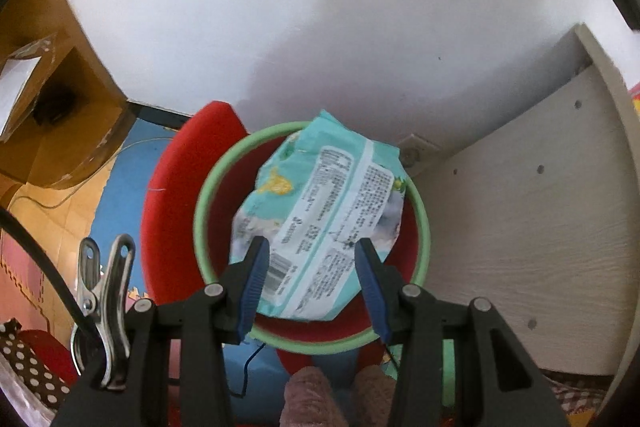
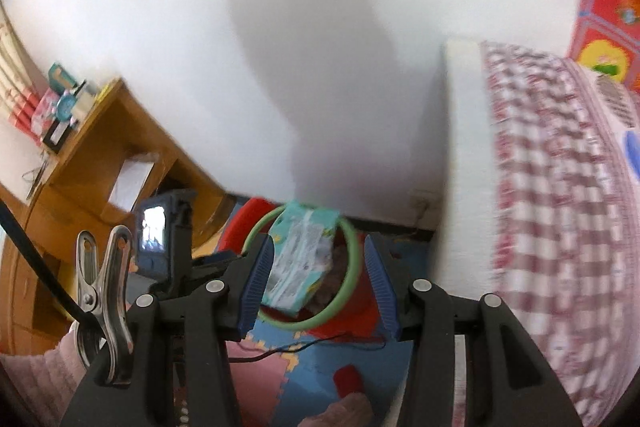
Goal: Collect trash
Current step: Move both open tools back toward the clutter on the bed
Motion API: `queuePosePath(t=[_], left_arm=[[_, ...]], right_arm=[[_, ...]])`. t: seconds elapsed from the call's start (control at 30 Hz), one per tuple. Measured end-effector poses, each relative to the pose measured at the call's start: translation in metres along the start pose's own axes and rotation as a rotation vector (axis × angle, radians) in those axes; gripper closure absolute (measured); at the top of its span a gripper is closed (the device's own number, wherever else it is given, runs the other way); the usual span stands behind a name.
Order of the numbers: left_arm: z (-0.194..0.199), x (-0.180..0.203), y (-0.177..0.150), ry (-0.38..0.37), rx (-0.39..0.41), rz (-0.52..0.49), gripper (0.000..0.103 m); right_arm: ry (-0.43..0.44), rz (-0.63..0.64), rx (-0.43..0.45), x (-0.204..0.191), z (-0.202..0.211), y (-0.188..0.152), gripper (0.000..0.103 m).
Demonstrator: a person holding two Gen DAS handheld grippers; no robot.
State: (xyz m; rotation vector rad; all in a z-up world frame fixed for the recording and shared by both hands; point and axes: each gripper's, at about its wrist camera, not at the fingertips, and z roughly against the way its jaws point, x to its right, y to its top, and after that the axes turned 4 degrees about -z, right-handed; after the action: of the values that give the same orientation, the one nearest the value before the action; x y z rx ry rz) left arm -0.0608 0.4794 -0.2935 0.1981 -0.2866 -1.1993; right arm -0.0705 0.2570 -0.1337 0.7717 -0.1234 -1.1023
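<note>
A teal wet-wipe pack [image 1: 320, 203] hangs tilted over a red bin with a green rim [image 1: 204, 219]. My left gripper [image 1: 311, 245] is shut on the pack's near end, and the pack bulges wider than the blue pads [image 1: 252, 279] beyond them. The far end of the pack covers the bin's back rim. In the right wrist view the same pack [image 2: 300, 259] sits above the bin's rim [image 2: 354, 259], farther off. My right gripper [image 2: 318, 241] stands open nearer the camera and higher, with nothing between its fingers.
A red rounded object [image 1: 172, 187] leans behind the bin. A white bed panel [image 1: 520, 227] and a checked bed cover [image 2: 560, 187] are on the right, a wooden desk [image 2: 100, 131] and a cardboard box [image 1: 60, 131] on the left. A cable [image 2: 300, 345] lies on the foam mat.
</note>
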Motion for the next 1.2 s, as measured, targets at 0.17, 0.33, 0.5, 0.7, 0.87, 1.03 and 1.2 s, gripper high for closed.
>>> queuePosePath(t=[0.17, 0.33, 0.5, 0.7, 0.87, 1.03, 1.2], left_arm=[[-0.04, 0.018, 0.008, 0.007, -0.038, -0.033, 0.056], [-0.095, 0.024, 0.018, 0.002, -0.091, -0.003, 0.056], [-0.151, 0.024, 0.017, 0.058, -0.181, -0.002, 0.056], [-0.208, 0.017, 0.006, 0.119, -0.292, 0.019, 0.056], [-0.234, 0.019, 0.006, 0.151, -0.323, 0.014, 0.056], [-0.256, 0.029, 0.009, 0.164, -0.386, -0.01, 0.056], [-0.245, 0.041, 0.012, 0.187, -0.372, -0.012, 0.056]], right_arm=[[-0.056, -0.026, 0.072, 0.026, 0.017, 0.008, 0.054], [-0.099, -0.066, 0.11, 0.052, 0.025, 0.014, 0.054], [-0.097, -0.121, 0.119, 0.073, 0.031, 0.014, 0.054], [-0.126, -0.126, 0.12, 0.083, 0.028, 0.016, 0.054], [-0.142, -0.132, 0.122, 0.093, 0.029, 0.019, 0.054], [-0.162, -0.141, 0.118, 0.097, 0.029, 0.02, 0.054], [-0.167, -0.146, 0.114, 0.099, 0.032, 0.018, 0.054]])
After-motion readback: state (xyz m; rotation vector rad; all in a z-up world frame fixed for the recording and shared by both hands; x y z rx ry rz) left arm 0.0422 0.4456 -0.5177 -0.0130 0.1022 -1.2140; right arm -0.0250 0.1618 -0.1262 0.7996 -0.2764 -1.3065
